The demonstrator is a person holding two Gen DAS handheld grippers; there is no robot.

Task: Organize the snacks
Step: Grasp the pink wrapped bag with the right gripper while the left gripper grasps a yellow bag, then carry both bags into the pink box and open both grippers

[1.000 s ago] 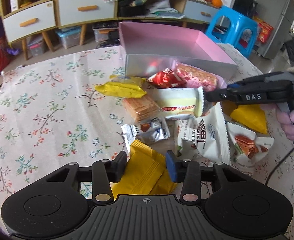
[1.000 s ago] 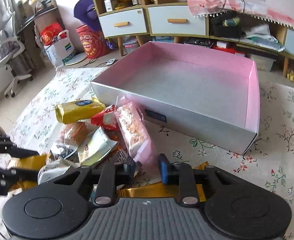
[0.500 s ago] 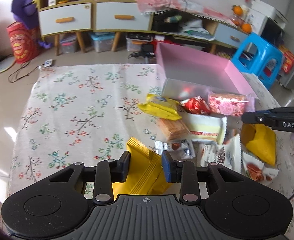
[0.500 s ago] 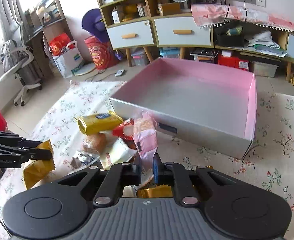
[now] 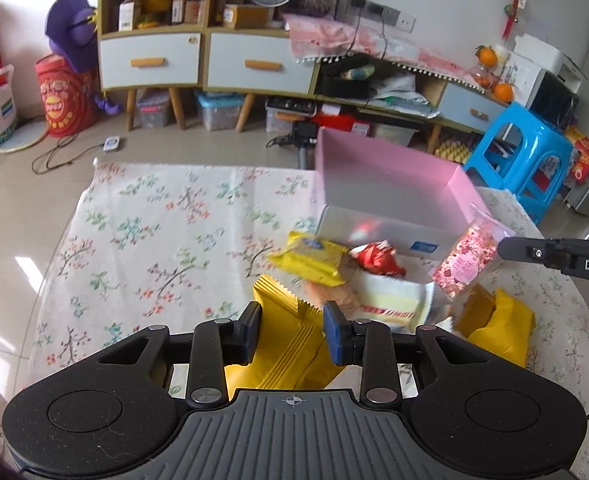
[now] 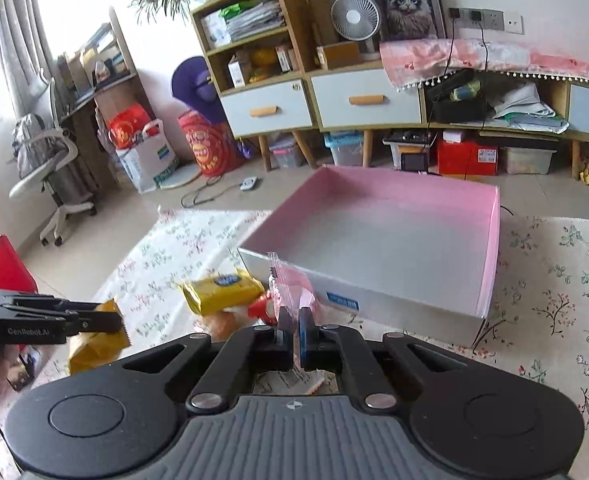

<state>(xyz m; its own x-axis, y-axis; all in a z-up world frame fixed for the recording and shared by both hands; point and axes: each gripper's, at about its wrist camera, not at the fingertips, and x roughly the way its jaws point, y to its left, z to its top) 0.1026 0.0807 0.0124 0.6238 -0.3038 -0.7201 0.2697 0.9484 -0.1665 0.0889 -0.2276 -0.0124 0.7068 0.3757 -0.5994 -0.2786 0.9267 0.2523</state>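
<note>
My left gripper is shut on a yellow snack packet and holds it above the floral tablecloth; it also shows in the right wrist view. My right gripper is shut on a pink snack packet, lifted near the front wall of the pink box; the packet hangs from it in the left wrist view. The box holds nothing that I can see. A pile of snacks lies before it: a yellow wafer pack, a red packet, a cream packet.
Another yellow packet lies at the right of the pile. The floral tablecloth is bare to the left. A blue stool stands beyond the table at right. Cabinets and storage bins line the back wall.
Both grippers have risen from the table. The right one closed on the pink packet and lifted it toward the box. The left one lifted the yellow packet.
</note>
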